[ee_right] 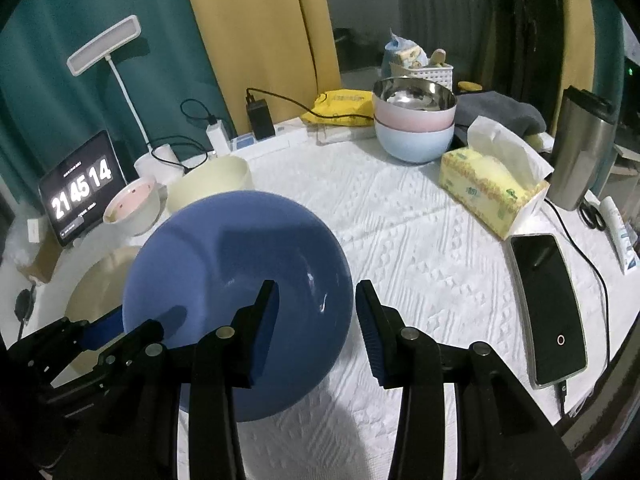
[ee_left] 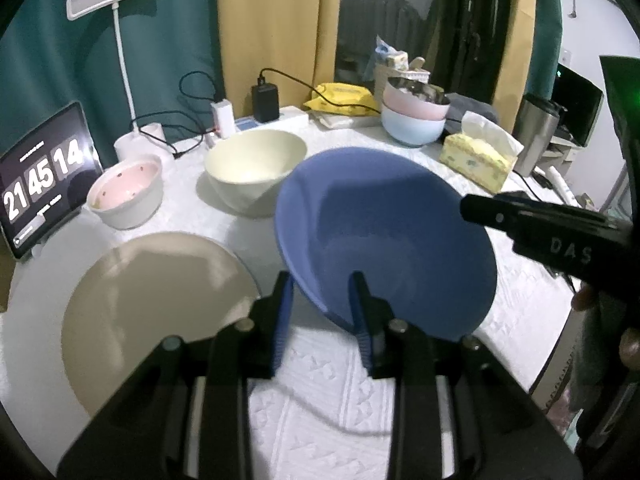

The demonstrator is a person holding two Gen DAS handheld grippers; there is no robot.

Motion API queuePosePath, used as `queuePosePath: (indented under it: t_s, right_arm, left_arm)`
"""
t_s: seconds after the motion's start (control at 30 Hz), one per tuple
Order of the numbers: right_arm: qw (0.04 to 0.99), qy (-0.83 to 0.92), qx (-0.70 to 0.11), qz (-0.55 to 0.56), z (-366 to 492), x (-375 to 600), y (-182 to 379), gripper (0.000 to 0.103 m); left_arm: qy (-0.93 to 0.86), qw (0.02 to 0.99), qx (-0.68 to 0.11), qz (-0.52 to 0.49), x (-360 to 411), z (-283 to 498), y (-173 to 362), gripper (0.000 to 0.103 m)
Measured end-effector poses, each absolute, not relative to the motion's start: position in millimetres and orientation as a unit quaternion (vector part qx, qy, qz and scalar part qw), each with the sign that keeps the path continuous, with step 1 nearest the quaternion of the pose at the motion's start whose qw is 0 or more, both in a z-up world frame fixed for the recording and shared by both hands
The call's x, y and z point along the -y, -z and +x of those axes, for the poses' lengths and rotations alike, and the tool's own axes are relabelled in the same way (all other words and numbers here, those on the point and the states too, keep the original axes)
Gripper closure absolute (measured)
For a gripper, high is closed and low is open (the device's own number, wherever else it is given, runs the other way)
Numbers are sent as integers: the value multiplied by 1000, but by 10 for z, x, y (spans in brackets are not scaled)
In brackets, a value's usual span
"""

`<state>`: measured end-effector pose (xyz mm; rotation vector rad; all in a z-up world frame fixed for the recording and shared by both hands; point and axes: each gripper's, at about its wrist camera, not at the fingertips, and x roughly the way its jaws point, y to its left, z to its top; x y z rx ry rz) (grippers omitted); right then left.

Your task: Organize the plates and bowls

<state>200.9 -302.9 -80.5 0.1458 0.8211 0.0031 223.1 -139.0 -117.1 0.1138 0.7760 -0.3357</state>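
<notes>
The blue bowl (ee_left: 384,240) sits tilted near the front of the desk (ee_left: 328,380), between the two hand-held grippers. In the left wrist view the left hand-held gripper (ee_left: 320,312) straddles the bowl's near rim, one finger inside and one outside; a gap shows between the pads and the wall, so the jaws stand apart and whether either pad touches cannot be told. In the right wrist view the right hand-held gripper (ee_right: 316,328) has its jaws apart, the left finger over the bowl's inside and the right finger over bare cloth; contact is hard to judge there.

The bowl hides part of the beige plate (ee_left: 156,312) lying flat beside it, and the left gripper's body cuts off that plate's near edge. Behind stand a cream bowl (ee_left: 256,168) and a small pink-lined bowl (ee_left: 128,192), just beside each other. Further back, a pink bowl nests in a pale blue bowl (ee_right: 416,142), with a steel bowl (ee_right: 414,94) on top; its contents are only reflections. A tablet clock (ee_left: 44,176) stands at the left edge, partly cropped. A tissue box (ee_right: 488,192) and a phone (ee_right: 548,308) lie to the right.
</notes>
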Motion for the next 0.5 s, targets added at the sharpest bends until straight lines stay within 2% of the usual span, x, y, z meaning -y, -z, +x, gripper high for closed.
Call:
queuePosePath:
  t_s: [0.2, 0.5]
  right_arm:
    - [916, -3, -396, 70, 2043, 3029, 772, 61]
    - [918, -9, -390, 65, 2136, 2999, 702, 61]
  left_arm:
    - [151, 917, -366, 45, 1280, 2263, 1076, 60]
    - [141, 923, -356, 36, 1186, 2352, 972, 59]
